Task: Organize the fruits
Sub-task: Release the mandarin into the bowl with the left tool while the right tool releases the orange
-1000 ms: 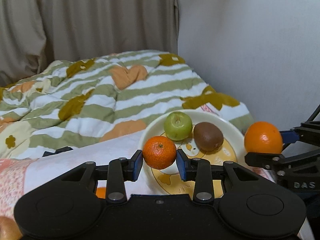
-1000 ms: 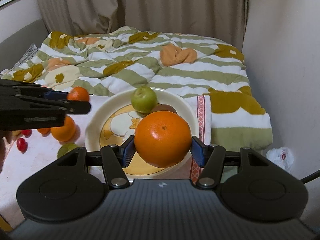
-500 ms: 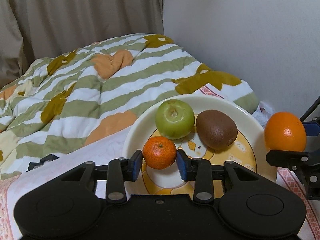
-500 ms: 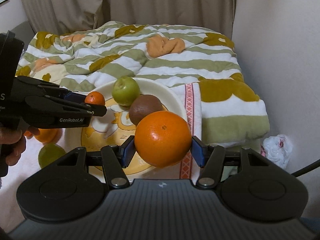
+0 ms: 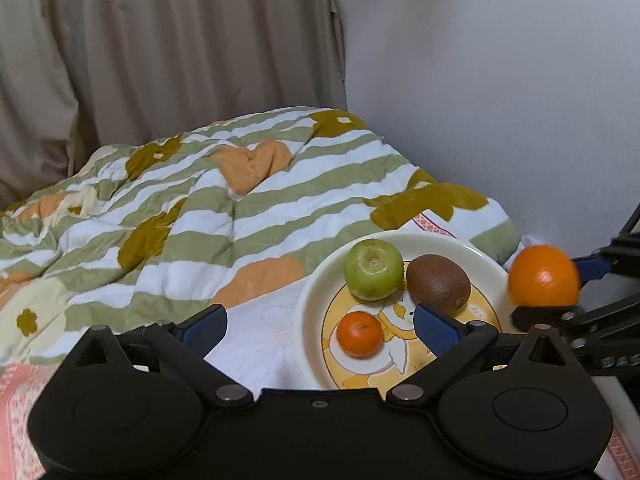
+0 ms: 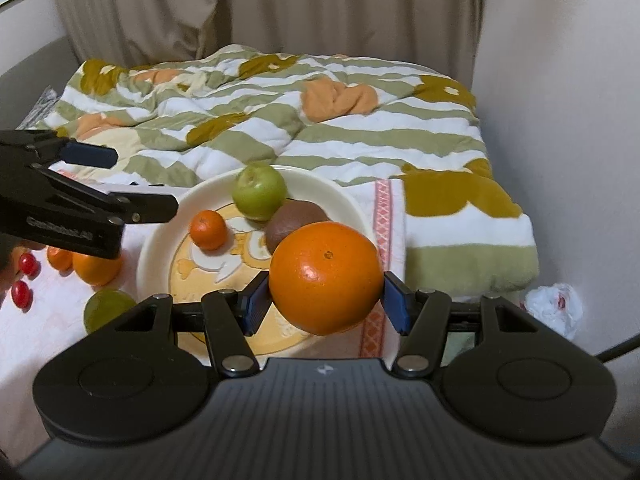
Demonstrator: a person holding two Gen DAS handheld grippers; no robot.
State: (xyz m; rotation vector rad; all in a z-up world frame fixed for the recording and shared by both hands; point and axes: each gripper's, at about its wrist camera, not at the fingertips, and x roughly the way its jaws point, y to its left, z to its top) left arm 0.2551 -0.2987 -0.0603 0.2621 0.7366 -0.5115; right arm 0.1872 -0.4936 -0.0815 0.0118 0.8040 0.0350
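Far to your left on the pale cloth [image 6: 48,332] lie the fruits not yet sorted: two small red fruits [image 6: 25,278], a pair of loose oranges [image 6: 94,267] partly hidden behind your left tool, and a green fruit [image 6: 107,313] just outside the plate's near-left rim. Your left gripper [image 5: 320,326] is released and its jaws are opening, the blue pads [image 5: 202,326] spread wide and pressing on nothing; the small mandarin [image 5: 359,334] sits on the plate between and beyond them, free of both pads. That plate [image 5: 316,300], cream with a yellow cartoon print, rests on the cloth at the foot of the striped quilt [image 5: 192,216]. On it, the mandarin lies toward the near-left, the green apple [image 5: 374,269] sits at the far side with its stem end up, and the brown kiwi [image 5: 438,281] lies just right of the apple, close against it. Further right, your right gripper [image 6: 325,300] is clenched on the large orange [image 6: 326,277], a pad against each flank, holding it above the plate's near-right edge. Past the quilt's right end, a crumpled white bag [image 6: 554,307] lies by the wall.
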